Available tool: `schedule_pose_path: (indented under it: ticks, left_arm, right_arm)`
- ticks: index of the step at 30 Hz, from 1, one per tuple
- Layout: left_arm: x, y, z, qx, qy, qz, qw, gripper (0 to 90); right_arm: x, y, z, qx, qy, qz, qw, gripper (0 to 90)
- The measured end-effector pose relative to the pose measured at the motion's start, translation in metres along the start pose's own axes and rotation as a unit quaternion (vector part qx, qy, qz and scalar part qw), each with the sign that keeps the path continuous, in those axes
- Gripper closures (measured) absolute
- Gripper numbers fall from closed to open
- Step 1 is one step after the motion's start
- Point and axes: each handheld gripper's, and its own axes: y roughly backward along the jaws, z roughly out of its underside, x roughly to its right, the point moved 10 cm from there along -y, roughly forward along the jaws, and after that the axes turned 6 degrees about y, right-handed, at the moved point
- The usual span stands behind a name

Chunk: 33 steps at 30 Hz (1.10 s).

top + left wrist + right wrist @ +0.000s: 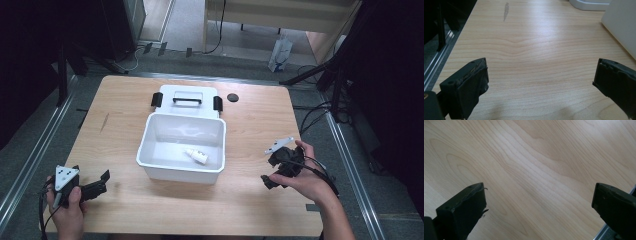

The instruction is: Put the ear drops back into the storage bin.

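Wooden table [125, 210], light grain, rounded corners, set on grey floor with metal rails running along both sides. White plastic storage box [165, 172], open, near table centre; its detached white lid [186, 92] with black handle and two black side latches lies flat, touching the box's far wall. Inside the box, on the floor toward the near right corner: one small white bottle [196, 156], lying on its side, tilted diagonally, apart from the walls. Small black round disc [232, 97] on the table just right of the lid. Left gripper [102, 181] held low at the near left corner of the table, pointing right toward the box, grey three-cornered plate on top; in the left gripper view the jaws stand wide apart, bare wood between them, nothing held, the box's white wall at the right edge. Right gripper [268, 175] at the near right side, well apart from the box, hand wrapped round it, cable trailing; in the right gripper view the jaws are spread to their widest over bare tabletop, empty, the table's metal edge showing at the lower right corner
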Motion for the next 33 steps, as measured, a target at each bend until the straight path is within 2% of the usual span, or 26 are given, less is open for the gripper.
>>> schedule_pose_path:
  ticks: [6, 12, 16, 20, 22, 24, 26, 28, 29, 32, 33]
  left_arm:
    - [0.0, 0.0, 0.0, -0.001, -0.002, 0.0, 1.0, 0.4]
    - [0.001, 0.0, 0.0, 0.0, -0.003, -0.001, 1.0, 0.4]
    - [0.001, 0.0, 0.0, -0.001, -0.006, -0.001, 1.0, 0.4]
    - [0.001, 0.0, 0.0, 0.0, -0.007, -0.001, 1.0, 0.4]
    - [0.001, 0.0, 0.0, 0.0, -0.007, -0.001, 1.0, 0.4]
    - [0.001, 0.0, 0.0, 0.0, -0.008, -0.002, 1.0, 0.4]
    - [0.001, 0.0, 0.0, -0.001, -0.008, -0.001, 1.0, 0.4]
    - [0.001, 0.0, 0.0, -0.001, -0.007, -0.001, 1.0, 0.4]
    - [0.001, 0.0, 0.0, 0.0, -0.007, -0.001, 1.0, 0.4]
    - [0.002, 0.0, 0.0, 0.002, -0.01, -0.005, 0.9999, 0.4]
    - [0.002, 0.001, 0.0, 0.002, -0.013, -0.005, 0.9999, 0.4]
  right_arm:
    - [0.003, -0.007, 0.021, 0.02, -0.026, 0.017, 0.9993, 0.0]
    - [0.003, -0.015, 0.043, 0.039, -0.061, 0.033, 0.9968, 0.0]
    - [0.003, -0.02, 0.054, 0.065, -0.083, 0.041, 0.9936, 0.0]
    - [0.001, -0.025, 0.065, 0.098, -0.11, 0.048, 0.9878, 0.0]
    - [-0.002, -0.027, 0.07, 0.117, -0.126, 0.049, 0.9838, 0.0]
    - [-0.002, -0.028, 0.075, 0.142, -0.139, 0.056, 0.9785, 0.0]
    - [-0.003, -0.028, 0.08, 0.18, -0.162, 0.064, 0.968, 0.0]
    - [-0.004, -0.027, 0.083, 0.203, -0.176, 0.061, 0.9613, 0.0]
    - [-0.004, -0.026, 0.085, 0.221, -0.187, 0.06, 0.9554, 0.0]
    - [-0.003, -0.025, 0.091, 0.248, -0.205, 0.067, 0.9444, 0.0]
    - [-0.001, -0.024, 0.093, 0.262, -0.214, 0.073, 0.9382, 0.0]
